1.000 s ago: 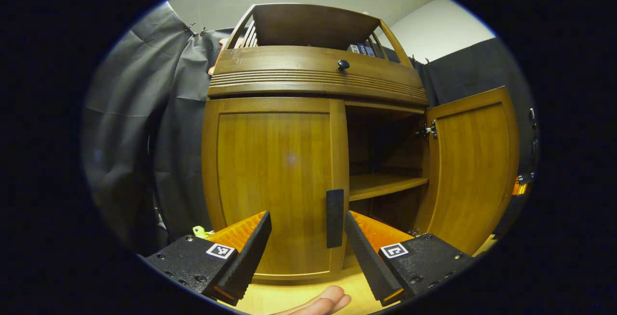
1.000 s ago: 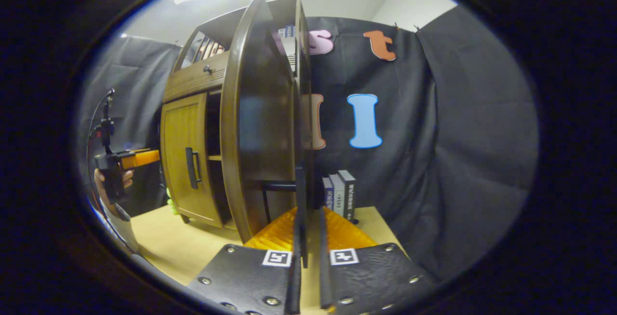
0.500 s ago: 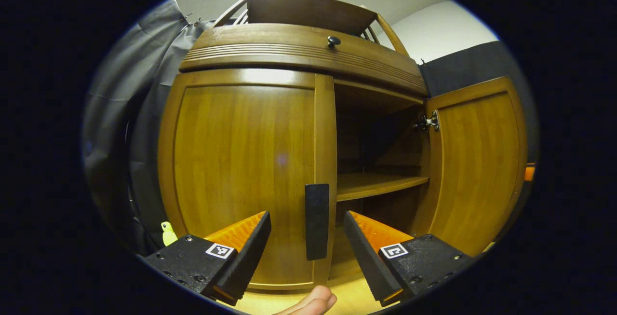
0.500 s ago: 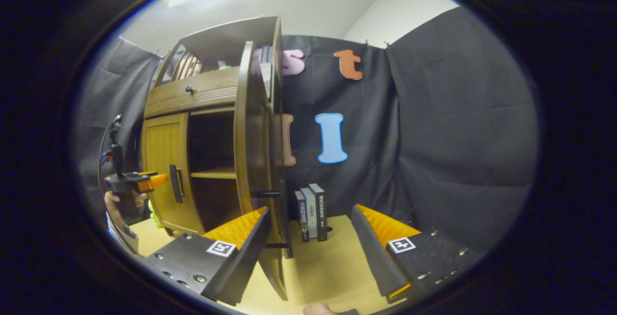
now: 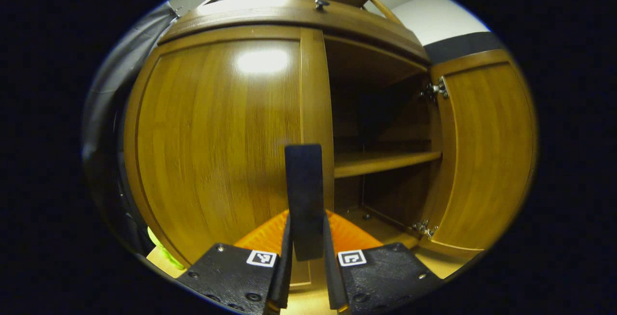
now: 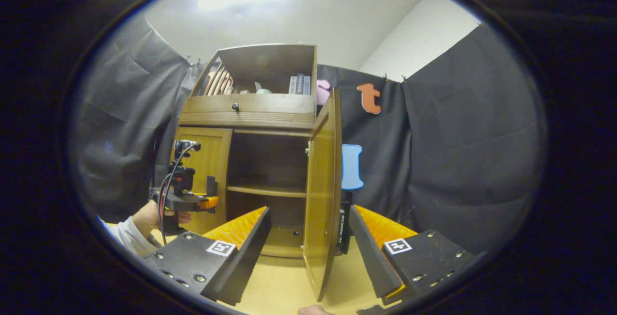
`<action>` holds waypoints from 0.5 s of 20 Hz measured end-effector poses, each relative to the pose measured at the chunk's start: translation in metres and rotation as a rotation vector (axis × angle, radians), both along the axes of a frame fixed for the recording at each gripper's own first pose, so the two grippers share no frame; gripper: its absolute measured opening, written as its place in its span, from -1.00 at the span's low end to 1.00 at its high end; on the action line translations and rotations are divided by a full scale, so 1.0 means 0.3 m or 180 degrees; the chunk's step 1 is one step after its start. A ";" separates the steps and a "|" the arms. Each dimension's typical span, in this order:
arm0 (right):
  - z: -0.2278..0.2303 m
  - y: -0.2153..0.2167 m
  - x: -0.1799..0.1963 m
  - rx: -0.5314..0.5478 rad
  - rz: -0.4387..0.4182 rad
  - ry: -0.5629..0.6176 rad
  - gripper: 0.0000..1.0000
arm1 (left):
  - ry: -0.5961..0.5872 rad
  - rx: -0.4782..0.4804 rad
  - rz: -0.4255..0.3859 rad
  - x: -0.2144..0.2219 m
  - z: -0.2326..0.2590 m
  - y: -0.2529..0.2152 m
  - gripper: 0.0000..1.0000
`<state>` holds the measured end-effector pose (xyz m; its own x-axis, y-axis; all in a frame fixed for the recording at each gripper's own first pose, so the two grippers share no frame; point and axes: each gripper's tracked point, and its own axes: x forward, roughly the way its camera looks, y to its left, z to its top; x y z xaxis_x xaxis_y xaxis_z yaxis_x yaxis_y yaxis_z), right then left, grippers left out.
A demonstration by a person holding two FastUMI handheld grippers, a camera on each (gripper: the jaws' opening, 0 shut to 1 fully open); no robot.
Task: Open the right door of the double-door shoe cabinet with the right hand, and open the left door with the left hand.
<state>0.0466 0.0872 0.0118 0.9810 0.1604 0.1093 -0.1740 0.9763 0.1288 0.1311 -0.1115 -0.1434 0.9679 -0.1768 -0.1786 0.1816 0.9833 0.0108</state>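
Observation:
The wooden shoe cabinet (image 6: 250, 112) stands on a pale table. In the left gripper view its left door (image 5: 217, 136) is closed, and my left gripper (image 5: 305, 225) is shut on that door's black vertical handle (image 5: 302, 180). The right door (image 5: 482, 151) stands wide open, baring the inner shelf (image 5: 381, 160). In the right gripper view my right gripper (image 6: 308, 211) is open and holds nothing, a little short of the right door (image 6: 323, 184), which I see nearly edge-on. Farther off on the left, a hand (image 6: 154, 216) holds the left gripper (image 6: 193, 201) against the left door (image 6: 202, 170).
Books (image 6: 299, 83) and other items sit in the cabinet's open top compartment above a drawer knob (image 6: 235, 107). More books (image 6: 342, 228) stand behind the open right door. A yellow-green object (image 5: 159, 247) lies by the cabinet's left foot. Black cloth walls close the booth.
My left gripper moved in and shut on the left door's handle. My right gripper let go of the right door's handle, opened and backed away from the door.

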 end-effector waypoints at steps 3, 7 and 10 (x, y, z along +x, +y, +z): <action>-0.061 0.067 -0.019 0.0015 0.0024 0.0227 0.91 | 0.0024 0.0071 -0.0042 -0.019 0.005 0.002 -0.40; -0.090 0.029 0.000 0.0080 -0.0212 0.0338 0.96 | 0.0061 0.0006 -0.0133 -0.050 0.016 -0.001 -0.41; -0.078 0.014 -0.017 0.0123 -0.0286 0.0396 0.93 | 0.0071 -0.0114 -0.0196 -0.070 0.035 -0.004 -0.43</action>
